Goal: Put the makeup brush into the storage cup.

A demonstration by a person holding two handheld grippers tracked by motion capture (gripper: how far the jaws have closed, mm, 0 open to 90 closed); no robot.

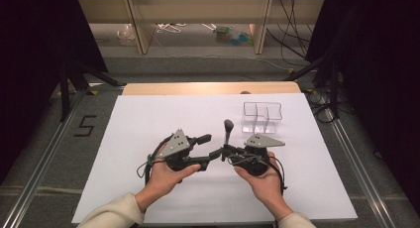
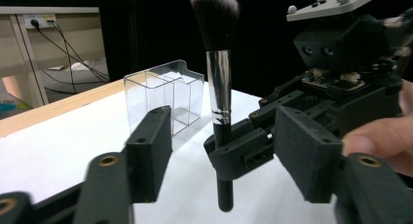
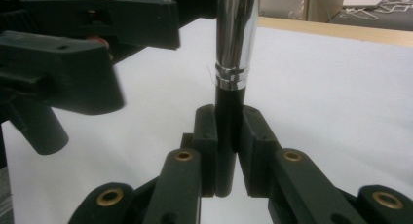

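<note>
The right gripper point(image 3: 225, 151) is clamped on the black handle of a makeup brush point(image 2: 218, 87), its two jaws pressed against the handle from either side near its lower end. The brush stands upright in that grip: the handle's butt hangs just below the jaws and clear of the surface point(image 1: 148, 119), a silver ferrule rises directly above them, and the dark bristle head sits at the top. In the high view the brush point(image 1: 228, 131) sticks up from the tip of the right gripper point(image 1: 225, 151), which a hand holds from below.

The left gripper point(image 2: 219, 151) faces it, its jaws apart, one on each side of the brush handle and neither touching it; the handle stands in the gap between them. In the high view the left gripper point(image 1: 205, 151) lies just beside the right gripper's tip, the two nearly meeting nose to nose, each topped with a grey three-cornered plate.

Beyond the brush, farther from both grippers, a clear plastic organizer point(image 1: 262, 117) with several compartments stands on the white surface, nothing in it that can be made out. In the left gripper view the organizer point(image 2: 163, 95) shows behind that gripper's left-hand jaw, well apart from the brush.
</note>
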